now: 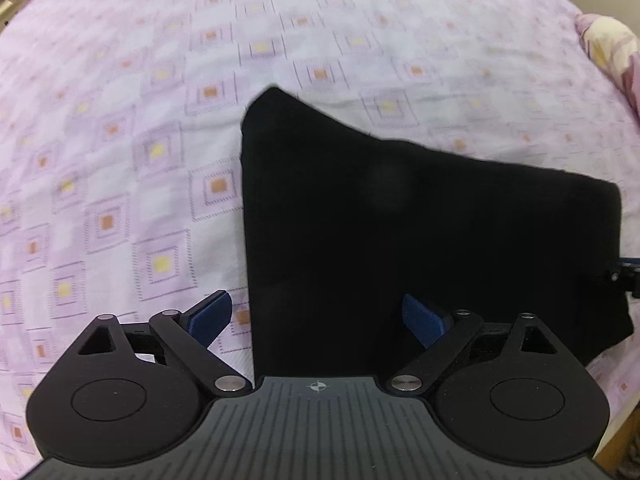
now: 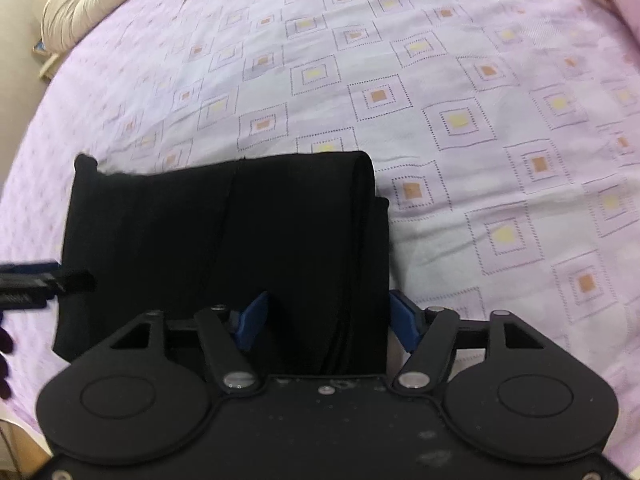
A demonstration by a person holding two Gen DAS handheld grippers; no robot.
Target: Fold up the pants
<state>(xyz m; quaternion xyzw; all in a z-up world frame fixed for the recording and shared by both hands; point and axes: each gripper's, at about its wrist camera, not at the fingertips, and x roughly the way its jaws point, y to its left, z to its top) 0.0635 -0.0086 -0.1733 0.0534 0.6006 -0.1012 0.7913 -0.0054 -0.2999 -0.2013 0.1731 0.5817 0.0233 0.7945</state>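
Observation:
The black pants (image 1: 400,232) lie folded into a compact block on the bed; they also show in the right wrist view (image 2: 224,240). My left gripper (image 1: 320,316) is open, its blue pads wide apart over the block's near left edge, holding nothing. My right gripper (image 2: 326,320) is open too, its pads astride the block's near right part where the folded layers stack. The right gripper's tip (image 1: 628,276) shows at the block's right side in the left wrist view. The left gripper's tip (image 2: 44,280) shows at the left side in the right wrist view.
The bed carries a pink sheet with square patterns (image 1: 160,160), also in the right wrist view (image 2: 480,120). A cream pillow (image 2: 76,4) lies at the far left edge. A pink and yellow quilt (image 1: 612,52) lies at the far right.

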